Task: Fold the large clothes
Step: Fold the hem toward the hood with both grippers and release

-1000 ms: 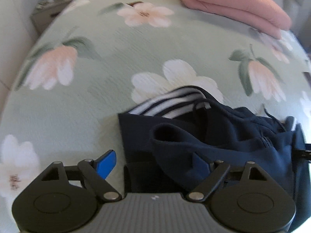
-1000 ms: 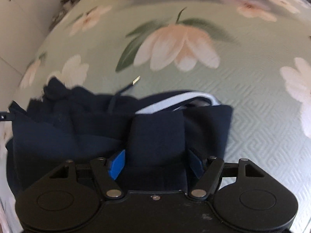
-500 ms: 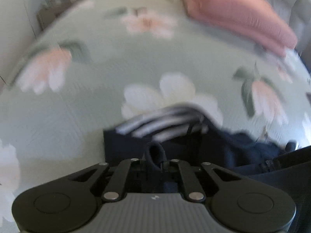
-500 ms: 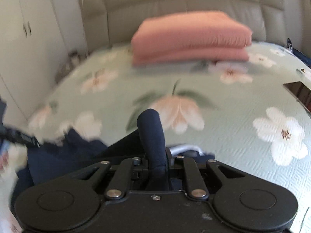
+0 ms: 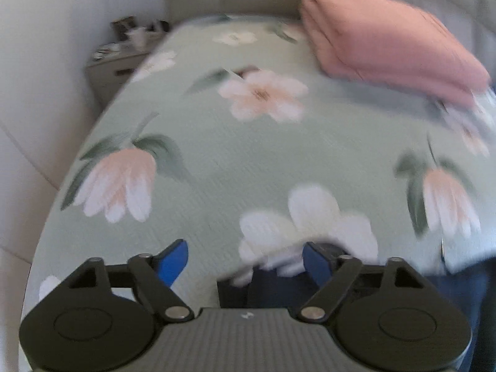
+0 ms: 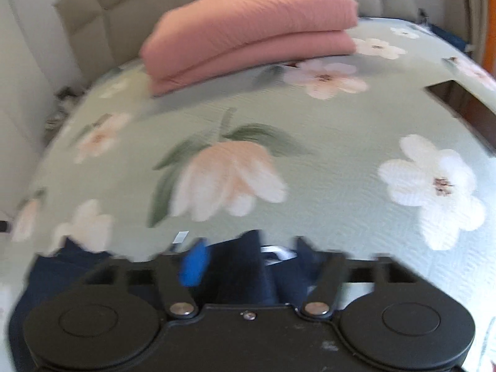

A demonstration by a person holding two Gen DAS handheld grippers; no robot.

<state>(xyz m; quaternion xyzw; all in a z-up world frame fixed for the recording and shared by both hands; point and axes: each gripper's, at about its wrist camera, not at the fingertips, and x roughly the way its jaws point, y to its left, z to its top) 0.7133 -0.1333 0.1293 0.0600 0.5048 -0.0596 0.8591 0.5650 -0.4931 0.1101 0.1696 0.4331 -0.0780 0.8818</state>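
A navy garment with white stripes (image 5: 272,285) lies on the floral green bedspread (image 5: 248,161), low in both views and blurred. My left gripper (image 5: 246,262) is open, its blue pads spread, with the garment's edge between and below them. In the right wrist view the navy garment (image 6: 238,266) lies bunched under my right gripper (image 6: 248,260), which is open with fabric between its spread fingers. Most of the garment is hidden behind the gripper bodies.
A folded pink blanket (image 5: 387,40) lies at the head of the bed, also in the right wrist view (image 6: 254,24). A nightstand with clutter (image 5: 121,52) stands at the left. A beige headboard (image 6: 102,3) is behind. A dark gap (image 6: 462,102) is at the bed's right edge.
Both grippers were shut on navy fabric half a second ago; both have opened and let it go. The fabric has dropped lower in both views.
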